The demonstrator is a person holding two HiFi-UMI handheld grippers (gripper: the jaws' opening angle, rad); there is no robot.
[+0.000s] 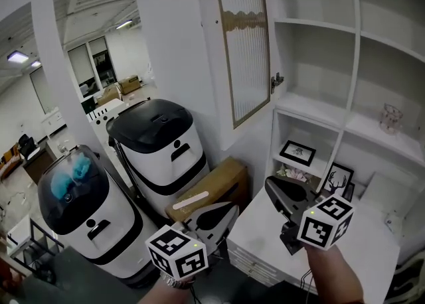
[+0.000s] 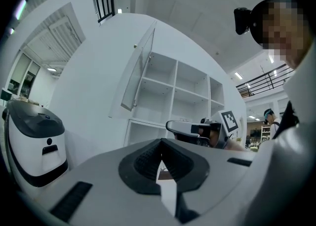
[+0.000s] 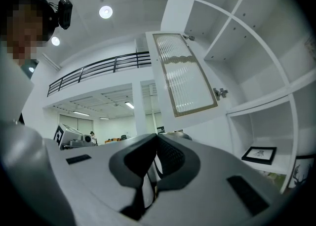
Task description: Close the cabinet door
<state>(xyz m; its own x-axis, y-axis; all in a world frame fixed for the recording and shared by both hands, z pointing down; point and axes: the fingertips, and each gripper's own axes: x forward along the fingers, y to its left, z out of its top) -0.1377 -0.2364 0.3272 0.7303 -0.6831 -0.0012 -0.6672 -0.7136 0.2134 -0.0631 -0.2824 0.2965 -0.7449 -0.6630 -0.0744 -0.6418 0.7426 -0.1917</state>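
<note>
Door point(image 1: 242, 44) open, up ahead of right gripper point(image 1: 275, 187). It and left gripper point(image 1: 228, 211) pinched shut, empty. Best push frame's free edge, not glass.

I see bright, cool, even light from a round ceiling lamp point(image 3: 105, 12) and a ceiling panel point(image 1: 18, 57). Shadows on the white walls are soft. My left gripper view and right gripper view bulge and go black at the corners, with the left tool point(image 2: 160, 143) and right tool point(image 3: 157, 138) blurred up close.
</note>
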